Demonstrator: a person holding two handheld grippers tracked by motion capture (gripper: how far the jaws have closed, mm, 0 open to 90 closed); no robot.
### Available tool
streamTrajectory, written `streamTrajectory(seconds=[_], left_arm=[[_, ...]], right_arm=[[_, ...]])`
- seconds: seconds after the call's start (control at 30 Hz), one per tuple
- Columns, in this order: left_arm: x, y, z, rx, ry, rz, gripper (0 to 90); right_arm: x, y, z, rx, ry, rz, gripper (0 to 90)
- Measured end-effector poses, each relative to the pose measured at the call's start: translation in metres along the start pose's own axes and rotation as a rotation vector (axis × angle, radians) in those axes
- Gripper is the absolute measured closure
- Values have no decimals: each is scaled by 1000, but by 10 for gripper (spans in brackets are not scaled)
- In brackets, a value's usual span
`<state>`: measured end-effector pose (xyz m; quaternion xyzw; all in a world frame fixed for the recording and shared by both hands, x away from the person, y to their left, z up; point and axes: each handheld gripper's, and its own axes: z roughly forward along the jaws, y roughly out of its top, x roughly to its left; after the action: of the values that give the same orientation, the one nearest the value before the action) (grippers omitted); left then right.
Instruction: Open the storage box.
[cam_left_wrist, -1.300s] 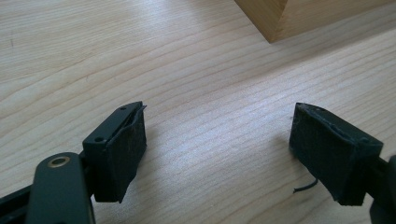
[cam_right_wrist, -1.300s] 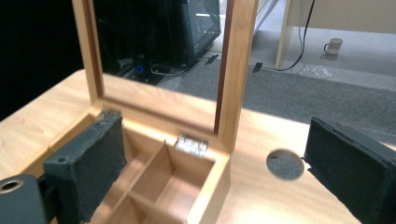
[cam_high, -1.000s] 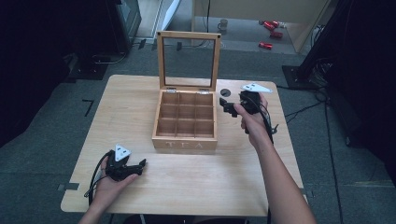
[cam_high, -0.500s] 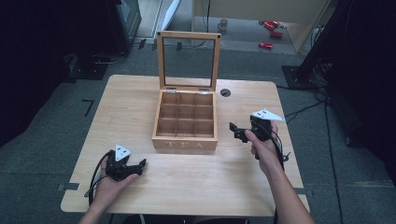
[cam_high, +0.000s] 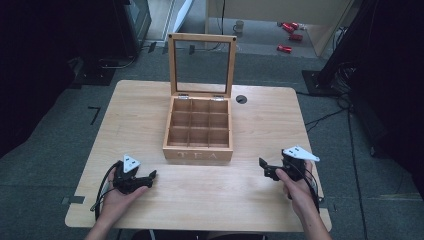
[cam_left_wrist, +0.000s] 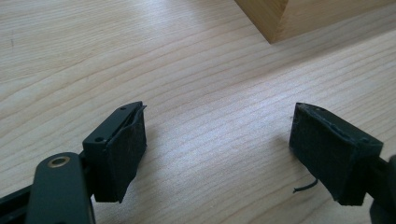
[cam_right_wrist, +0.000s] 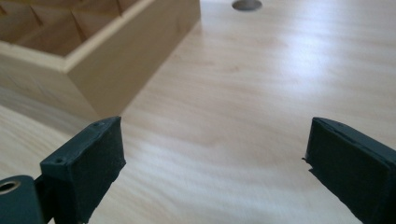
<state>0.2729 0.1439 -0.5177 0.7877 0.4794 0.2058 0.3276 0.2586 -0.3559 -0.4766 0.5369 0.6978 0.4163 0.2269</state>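
Note:
A wooden tea box (cam_high: 199, 142) marked TEA stands mid-table with its glass lid (cam_high: 202, 65) upright and its compartments bare. My left gripper (cam_high: 150, 178) rests low on the table at the front left, jaws open with nothing between them; in the left gripper view (cam_left_wrist: 217, 154) only bare wood lies between the pads, and a corner of the box (cam_left_wrist: 299, 16) shows ahead. My right gripper (cam_high: 263, 167) sits at the front right, pointing left toward the box, open and holding nothing. In the right gripper view (cam_right_wrist: 215, 168) the box's corner (cam_right_wrist: 116, 60) is ahead on the left.
The table (cam_high: 270, 115) has a round cable hole (cam_high: 241, 99) right of the box's hinge side. Cables trail from both grippers over the front edge. Dark floor, a cup and red items lie beyond the far edge.
My right gripper has come from beside the box's right rear corner down and toward me to the table's front right. The left gripper has stayed put.

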Motion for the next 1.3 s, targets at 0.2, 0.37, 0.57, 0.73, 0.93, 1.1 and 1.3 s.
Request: streamTrajectory(seconds=[0.2, 0.37, 0.57, 0.73, 0.93, 1.1, 1.3], left_arm=[[0, 0, 0, 1, 3, 0, 193], [0, 0, 0, 1, 4, 0, 193], [0, 0, 0, 1, 4, 0, 193], [0, 0, 0, 1, 4, 0, 193], [0, 0, 0, 1, 3, -1, 193], [0, 0, 0, 1, 4, 0, 193], [0, 0, 0, 1, 3, 0, 193]], right_arm=[[-15, -26, -14, 39, -48, 37, 46], [-22, -43, -25, 67, -76, 50, 47], [-25, -63, -37, 110, -114, 34, 49], [-27, -75, -40, 142, -145, 22, 49], [-27, -80, -37, 160, -174, 1, 70], [-26, -80, -37, 163, -167, 2, 70], [-25, -81, -38, 162, -163, 1, 70]])
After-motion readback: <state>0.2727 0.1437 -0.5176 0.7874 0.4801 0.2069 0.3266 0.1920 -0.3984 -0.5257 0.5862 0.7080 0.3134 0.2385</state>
